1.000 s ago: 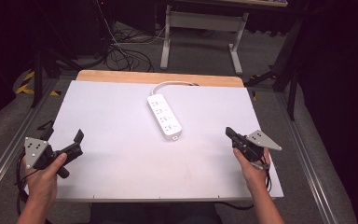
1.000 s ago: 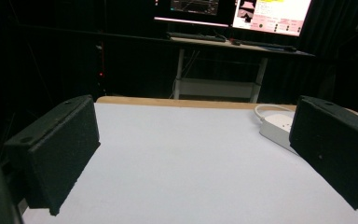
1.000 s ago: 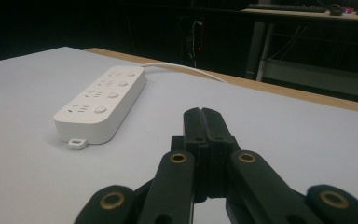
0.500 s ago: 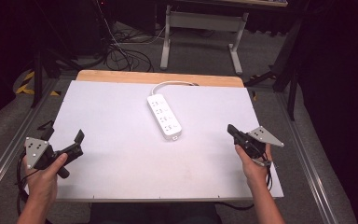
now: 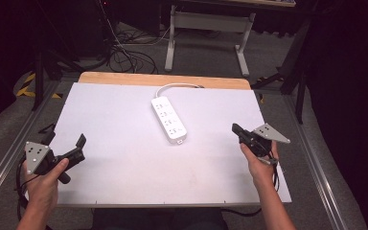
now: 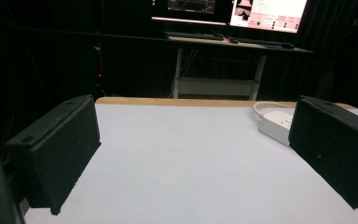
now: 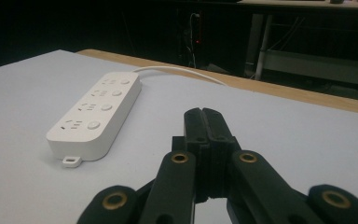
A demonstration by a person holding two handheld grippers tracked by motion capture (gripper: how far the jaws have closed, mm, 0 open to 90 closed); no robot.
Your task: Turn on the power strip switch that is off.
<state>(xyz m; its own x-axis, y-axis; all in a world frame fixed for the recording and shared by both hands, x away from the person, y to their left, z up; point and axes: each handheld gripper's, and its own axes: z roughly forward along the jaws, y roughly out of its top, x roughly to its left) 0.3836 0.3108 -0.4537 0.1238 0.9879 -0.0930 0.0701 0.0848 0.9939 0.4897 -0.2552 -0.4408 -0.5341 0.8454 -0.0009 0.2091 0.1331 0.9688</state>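
Not much clutter here. Just a white worktop [image 5: 124, 143] with a wooden strip [image 5: 124, 79] along its far edge, plus a pale metal-legged desk [image 5: 206, 19] standing on the floor past it. Tangle of dark cables [image 5: 124, 57] on the floor back there too. In the left gripper view, made out two lit monitors [image 6: 265, 11] on that far desk, text on them too small to read.

Nothing sat between either claw and the power strip [image 5: 169, 120]. Clear white surface all round it.

Power strip itself: white, four-way, lying flat a bit past the middle of the worktop. Long axis ran diagonally in the high view, cord end toward the far left, free end with a small hanging tab toward the near right. White cord [image 5: 177, 86] looped off the far end toward the wooden strip. Sockets faced up, each with a round button beside it. No brand or lettering readable anywhere on it.

Left claw [image 5: 79, 146] held near the near-left corner, well apart from the strip, jaws spread wide with nothing between them. Right claw [image 5: 237, 130] near the right edge, jaws pressed together and empty, tips aimed roughly at the strip's tab end, still apart from it.
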